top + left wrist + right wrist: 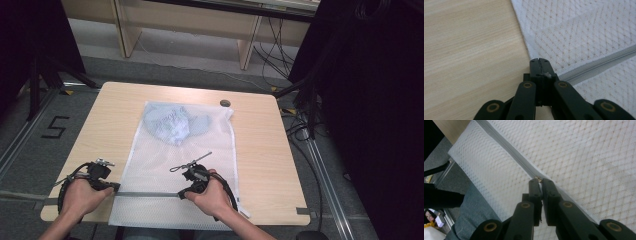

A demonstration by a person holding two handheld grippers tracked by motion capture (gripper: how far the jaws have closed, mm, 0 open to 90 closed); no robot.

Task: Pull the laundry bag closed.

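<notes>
A white mesh laundry bag (200, 150) lies flat on the wooden table (105, 120), with a light blue garment (175, 125) inside its far end. A grey zipper (147, 194) runs across the bag near the table's front edge. My left gripper (116, 187) is shut on the zipper's left end at the bag's edge (539, 60). My right gripper (181, 195) is shut on the small metal zipper pull (538, 179); the zipper (509, 152) stretches away from its jaws (540, 180). In the left gripper view the zipper (596, 65) runs off to the right.
A small dark round object (225, 103) sits near the table's far edge beside the bag's corner. The bag's near end hangs over the front edge above the person's lap (471, 215). Black stands and cables flank the table on both sides.
</notes>
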